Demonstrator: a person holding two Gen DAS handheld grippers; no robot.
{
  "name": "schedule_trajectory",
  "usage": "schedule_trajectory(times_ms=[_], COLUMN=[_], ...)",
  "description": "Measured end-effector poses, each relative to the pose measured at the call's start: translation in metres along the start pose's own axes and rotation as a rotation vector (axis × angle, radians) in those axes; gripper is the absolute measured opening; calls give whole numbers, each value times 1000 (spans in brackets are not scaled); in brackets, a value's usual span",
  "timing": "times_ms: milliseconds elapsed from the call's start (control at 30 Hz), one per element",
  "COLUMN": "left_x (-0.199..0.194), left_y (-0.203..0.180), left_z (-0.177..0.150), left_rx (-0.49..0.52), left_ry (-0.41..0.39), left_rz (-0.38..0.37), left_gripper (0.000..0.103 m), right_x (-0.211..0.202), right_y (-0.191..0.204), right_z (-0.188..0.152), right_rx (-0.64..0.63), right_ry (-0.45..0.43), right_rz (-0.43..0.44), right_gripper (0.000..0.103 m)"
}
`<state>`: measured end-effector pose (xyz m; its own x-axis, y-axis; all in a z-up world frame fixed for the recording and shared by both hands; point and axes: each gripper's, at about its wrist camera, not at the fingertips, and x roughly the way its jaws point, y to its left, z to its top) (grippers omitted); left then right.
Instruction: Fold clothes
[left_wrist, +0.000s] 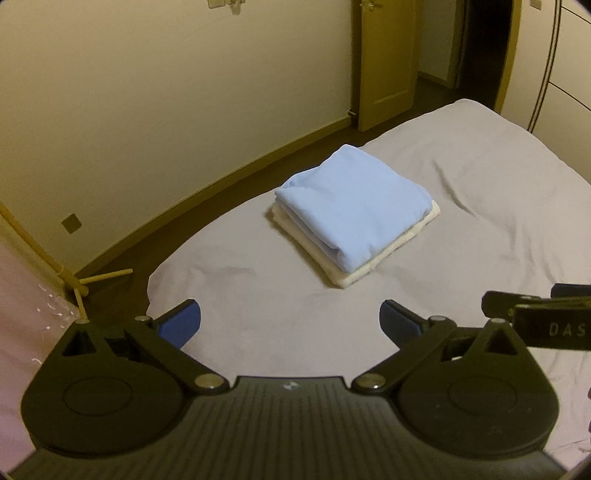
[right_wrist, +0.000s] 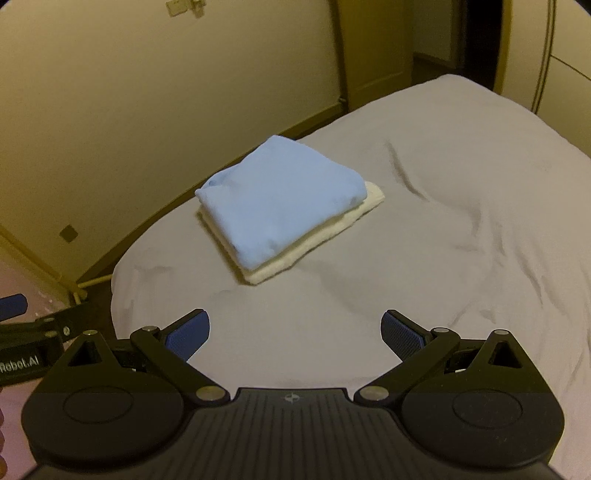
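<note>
A folded light blue garment lies on top of a folded cream garment, stacked near the left edge of the grey bed. My left gripper hangs open over the sheet, short of the stack, with nothing between its blue pads. My right gripper is open too, also short of the stack and holding nothing. Each gripper shows at the edge of the other's view.
The bed's left edge drops to a dark floor along a cream wall. A wooden door stands open at the back. Wooden rack legs and a pinkish cloth stand at the near left. The sheet is wrinkled on the right.
</note>
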<state>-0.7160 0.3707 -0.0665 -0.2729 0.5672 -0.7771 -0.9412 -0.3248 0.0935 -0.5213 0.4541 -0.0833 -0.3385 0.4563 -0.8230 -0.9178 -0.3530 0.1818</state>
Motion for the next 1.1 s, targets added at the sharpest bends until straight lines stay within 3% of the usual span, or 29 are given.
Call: schedule_trajectory(times_ms=[333,600,1100], left_x=[35,69,121], left_y=[-31,-53,-57], left_z=[15,38,49], left_rx=[-54,-55,-85], left_ry=[61,106,187], left_rz=[37,26,27], left_gripper=[102,102,102], right_x=[38,67,116], right_y=[-28,-50,-55], right_z=[26,44,67], right_rx=[-22,13,-3], right_ry=[54,79,142], right_rz=[20,24,18], right_gripper=[102,102,102])
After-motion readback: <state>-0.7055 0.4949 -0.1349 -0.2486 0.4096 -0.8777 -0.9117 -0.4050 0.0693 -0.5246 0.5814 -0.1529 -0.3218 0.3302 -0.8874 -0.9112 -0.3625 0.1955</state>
